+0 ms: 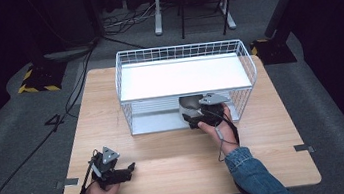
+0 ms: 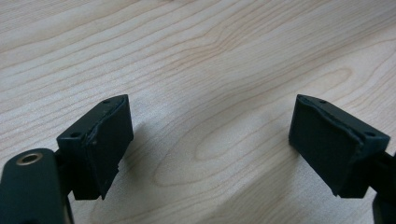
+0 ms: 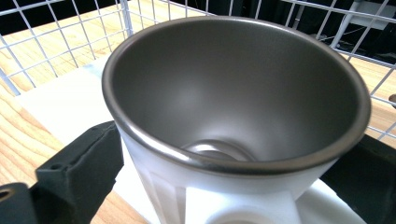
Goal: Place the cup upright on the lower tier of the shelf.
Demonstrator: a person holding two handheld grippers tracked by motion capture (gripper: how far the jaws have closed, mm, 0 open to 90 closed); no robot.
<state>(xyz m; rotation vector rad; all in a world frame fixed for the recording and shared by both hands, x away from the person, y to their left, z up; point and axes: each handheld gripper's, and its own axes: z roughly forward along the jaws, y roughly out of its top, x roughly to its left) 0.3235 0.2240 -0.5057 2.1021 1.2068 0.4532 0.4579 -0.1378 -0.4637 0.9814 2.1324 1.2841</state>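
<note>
Nearest the lens in the right gripper view stands a white mug with a dark grey metal-looking inside (image 3: 233, 116), its mouth tipped toward the camera and its body between the right gripper's (image 3: 224, 186) two black jaws. The left jaw sits just beside the mug's white wall and the right jaw flanks its other side; whether the pads press on the wall cannot be told. From above, the right gripper (image 1: 206, 112) reaches into the lower level of a white wire two-tier rack (image 1: 128, 82), and the mug (image 1: 189, 104) rests on the rack's white bottom shelf, just ahead of that gripper and under the white upper shelf.

The left gripper (image 1: 128, 171) lies low over the pale wooden table (image 1: 167, 153), well apart from the rack and the mug, held near the table's front edge. In its own view the left gripper (image 2: 210, 140) has its jaws standing wide apart with bare wood grain between them.
</note>
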